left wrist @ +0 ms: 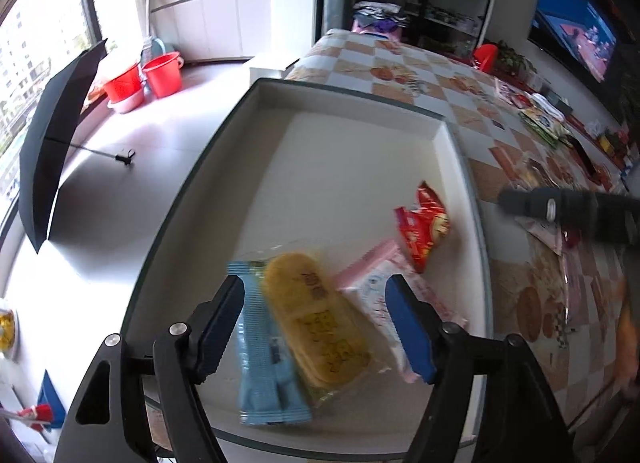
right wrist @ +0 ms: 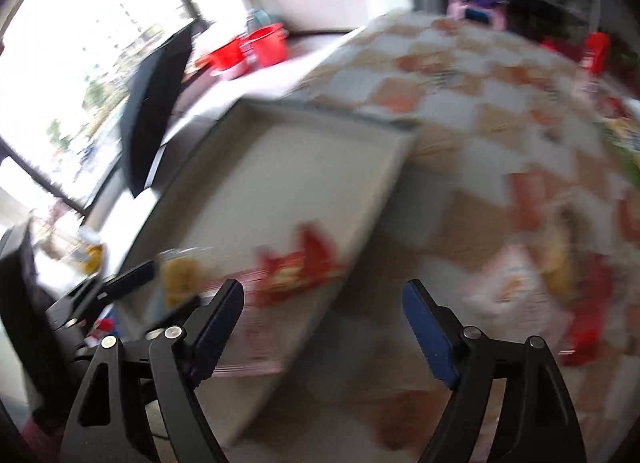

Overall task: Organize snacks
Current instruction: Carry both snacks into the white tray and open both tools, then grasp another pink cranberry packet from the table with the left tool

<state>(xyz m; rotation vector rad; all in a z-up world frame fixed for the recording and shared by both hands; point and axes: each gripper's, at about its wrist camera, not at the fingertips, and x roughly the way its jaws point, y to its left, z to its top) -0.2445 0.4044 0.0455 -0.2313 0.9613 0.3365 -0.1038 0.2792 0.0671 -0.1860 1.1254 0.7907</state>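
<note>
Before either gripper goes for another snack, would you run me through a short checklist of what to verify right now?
1. Left gripper released: ok, jaws apart, pads clear of the blue-and-yellow snack packet.
2. That packet inside the white tray: ok, though blurred.
3. Red snack packet in the tray: ok, near its right wall.
4. Right gripper empty: ok, jaws open, nothing between them.
5. Next snack on the checkered tablecloth: cannot tell, the right wrist view is too blurred.
</note>
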